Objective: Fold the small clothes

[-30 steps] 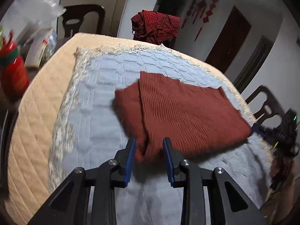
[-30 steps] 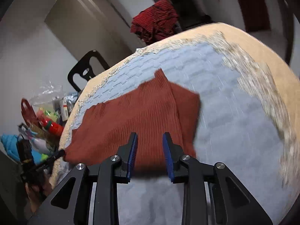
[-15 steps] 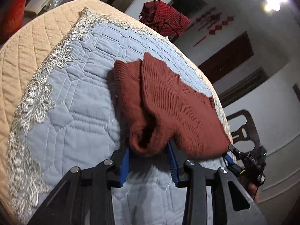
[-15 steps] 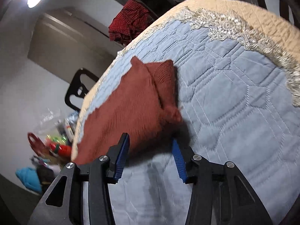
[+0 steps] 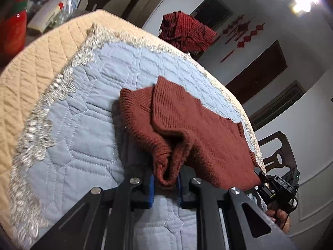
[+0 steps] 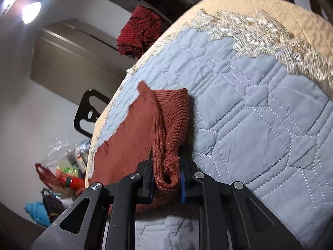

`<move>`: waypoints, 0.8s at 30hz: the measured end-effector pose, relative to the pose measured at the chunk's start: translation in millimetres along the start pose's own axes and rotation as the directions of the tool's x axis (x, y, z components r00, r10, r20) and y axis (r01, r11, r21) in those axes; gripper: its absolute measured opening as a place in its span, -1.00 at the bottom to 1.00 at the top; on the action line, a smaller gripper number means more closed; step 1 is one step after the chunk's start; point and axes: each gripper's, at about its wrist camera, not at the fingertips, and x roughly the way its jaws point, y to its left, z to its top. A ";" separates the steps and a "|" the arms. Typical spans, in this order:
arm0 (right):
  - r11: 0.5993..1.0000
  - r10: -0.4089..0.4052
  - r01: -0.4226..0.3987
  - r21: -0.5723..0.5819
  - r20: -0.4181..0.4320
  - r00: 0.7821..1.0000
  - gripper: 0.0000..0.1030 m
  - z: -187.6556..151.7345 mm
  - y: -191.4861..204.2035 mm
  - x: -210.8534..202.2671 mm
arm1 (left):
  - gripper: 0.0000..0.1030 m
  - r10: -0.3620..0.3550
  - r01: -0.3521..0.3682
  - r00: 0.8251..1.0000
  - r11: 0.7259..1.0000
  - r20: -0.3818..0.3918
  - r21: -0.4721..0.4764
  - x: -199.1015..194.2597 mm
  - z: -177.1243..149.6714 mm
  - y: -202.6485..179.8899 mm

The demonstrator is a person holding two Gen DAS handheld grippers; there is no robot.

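Low in each frame, the left gripper (image 5: 165, 184) and right gripper (image 6: 166, 180) tilt down, jaws closing on bunched corners of the brown sweater (image 5: 199, 129) (both pinching).

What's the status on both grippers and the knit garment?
Left gripper and right gripper closing, each pinching a near corner of the rust-red ribbed knit sweater. Sweater partly folded on blue quilted cover. Nothing in the way.
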 end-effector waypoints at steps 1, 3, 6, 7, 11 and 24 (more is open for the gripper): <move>1.000 0.018 -0.018 -0.002 -0.004 1.000 -0.69 -1.9 -0.1 -5.2 | -0.68 0.000 0.000 1.000 1.000 0.005 0.005 -7.5 -2.1 -1.8; 0.999 0.037 -0.037 -0.001 -0.005 0.999 -0.70 -5.8 -1.7 -15.4 | -0.68 0.008 -0.009 1.000 0.999 0.011 0.032 -22.7 -8.7 -10.6; 0.998 0.057 -0.057 -0.007 -0.003 0.998 -0.70 -20.7 -5.1 -41.1 | -0.68 0.007 -0.008 1.000 0.997 0.009 0.075 -47.6 -27.1 -20.1; 0.998 0.062 -0.062 -0.008 -0.001 0.998 -0.70 -26.7 -7.8 -51.0 | -0.68 0.003 -0.004 1.000 0.997 0.005 0.079 -55.0 -35.0 -19.6; 0.999 0.051 -0.051 0.018 0.002 0.999 -0.70 -52.4 -31.7 -86.5 | -0.68 -0.007 0.009 0.999 0.999 -0.046 0.053 -66.1 -73.4 -14.6; 0.945 -0.180 0.197 -0.261 0.087 0.980 -0.54 -64.7 2.4 -119.0 | -0.55 0.051 -0.050 0.999 0.997 -0.020 0.052 -83.5 -99.5 4.7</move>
